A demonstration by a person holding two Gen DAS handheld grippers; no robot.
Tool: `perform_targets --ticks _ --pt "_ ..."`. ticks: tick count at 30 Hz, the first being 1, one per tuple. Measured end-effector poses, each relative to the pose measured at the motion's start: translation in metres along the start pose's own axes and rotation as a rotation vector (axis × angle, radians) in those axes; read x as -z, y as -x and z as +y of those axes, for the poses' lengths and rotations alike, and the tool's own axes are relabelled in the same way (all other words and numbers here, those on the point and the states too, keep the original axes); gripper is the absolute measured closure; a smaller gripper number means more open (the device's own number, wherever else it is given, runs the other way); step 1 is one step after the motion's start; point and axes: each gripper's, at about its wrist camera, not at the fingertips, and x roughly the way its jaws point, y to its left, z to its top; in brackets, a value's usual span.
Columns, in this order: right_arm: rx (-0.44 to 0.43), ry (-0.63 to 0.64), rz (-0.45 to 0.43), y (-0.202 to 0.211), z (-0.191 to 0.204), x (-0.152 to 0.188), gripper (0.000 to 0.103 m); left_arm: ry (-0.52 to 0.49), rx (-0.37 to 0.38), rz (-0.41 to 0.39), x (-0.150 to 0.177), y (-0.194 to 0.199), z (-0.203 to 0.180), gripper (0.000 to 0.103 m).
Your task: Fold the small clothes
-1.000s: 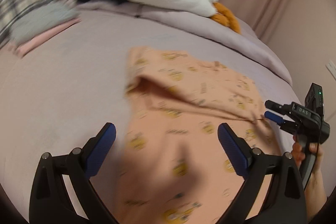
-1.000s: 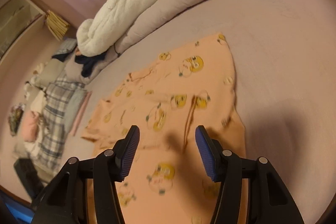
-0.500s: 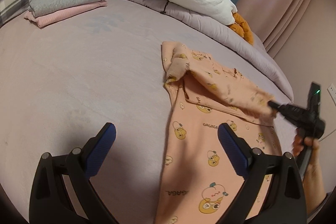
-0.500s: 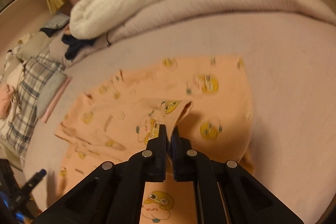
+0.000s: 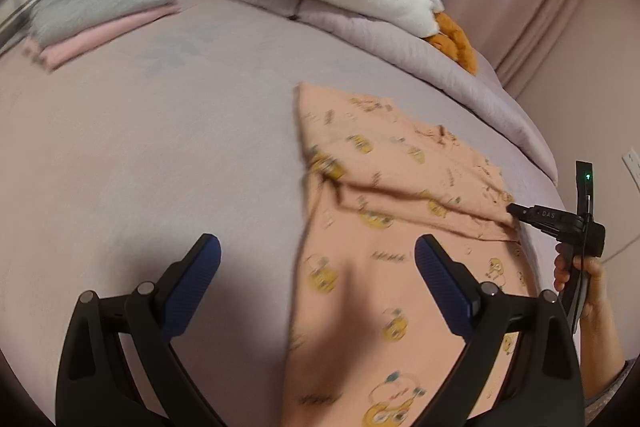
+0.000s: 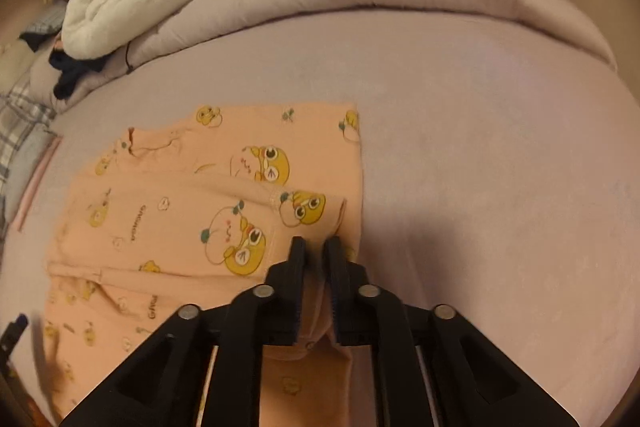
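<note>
R gripper point(image 6: 314, 247) jaws opening, garment point(image 6: 224, 195) edge seemingly between, pads hidden

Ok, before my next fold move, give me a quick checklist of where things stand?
1. Right gripper on the peach garment: jaws opening, cloth between them: ok.
2. Left gripper open, holding nothing: ok.
3. Folded-over part lying flat: cannot tell, blurred.
4. Bare bed beside the garment: ok.
5. Folded stack apart from the garment: ok.
</note>
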Motion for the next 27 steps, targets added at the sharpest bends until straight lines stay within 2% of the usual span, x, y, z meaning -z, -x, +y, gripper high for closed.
perform_targets --ticks 3,5,7,9,11,13,15,18,23,24,27 --pt "-0.037 -0.040 -0.089 0.020 -0.010 0.001 0.074 -0.060 0.030 -0.008 -0.017 -0.010 -0.021 0.005" --pt "-0.039 -0.043 -0.142 0.032 -0.012 0.001 0.074 -0.078 0.039 -0.029 -0.028 -0.018 -0.033 0.005" --pt "-0.093 -0.030 -0.149 0.035 -0.012 0.001 0.074 -0.075 0.040 -0.058 -0.036 -0.029 -0.044 0.007" --pt "-0.159 -0.018 -0.127 0.032 -0.011 0.001 0.074 -0.071 0.071 -0.050 -0.041 -0.042 -0.053 0.009" --pt "-0.170 -0.001 -0.099 0.023 -0.009 0.004 0.074 -0.098 0.089 -0.028 -0.044 -0.058 -0.063 0.020" --pt "-0.155 0.017 -0.064 0.011 -0.007 0.011 0.074 -0.131 0.065 0.021 -0.046 -0.078 -0.069 0.045" --pt "-0.136 0.023 -0.032 0.000 -0.007 0.015 0.076 -0.129 0.054 0.072 -0.045 -0.095 -0.067 0.053" --pt "-0.124 0.045 -0.044 -0.002 -0.007 0.020 0.077 -0.113 0.002 0.150 -0.039 -0.118 -0.052 0.055" --pt "-0.090 0.073 -0.039 0.010 -0.005 0.023 0.077 -0.133 0.014 0.134 -0.035 -0.105 -0.049 0.054" --pt "-0.106 0.061 -0.041 0.017 -0.007 0.025 0.077 -0.113 0.037 0.127 -0.034 -0.095 -0.045 0.050" --pt "-0.183 0.036 -0.057 0.036 -0.018 0.034 0.074 -0.041 0.092 0.092 -0.025 -0.062 -0.024 0.023"
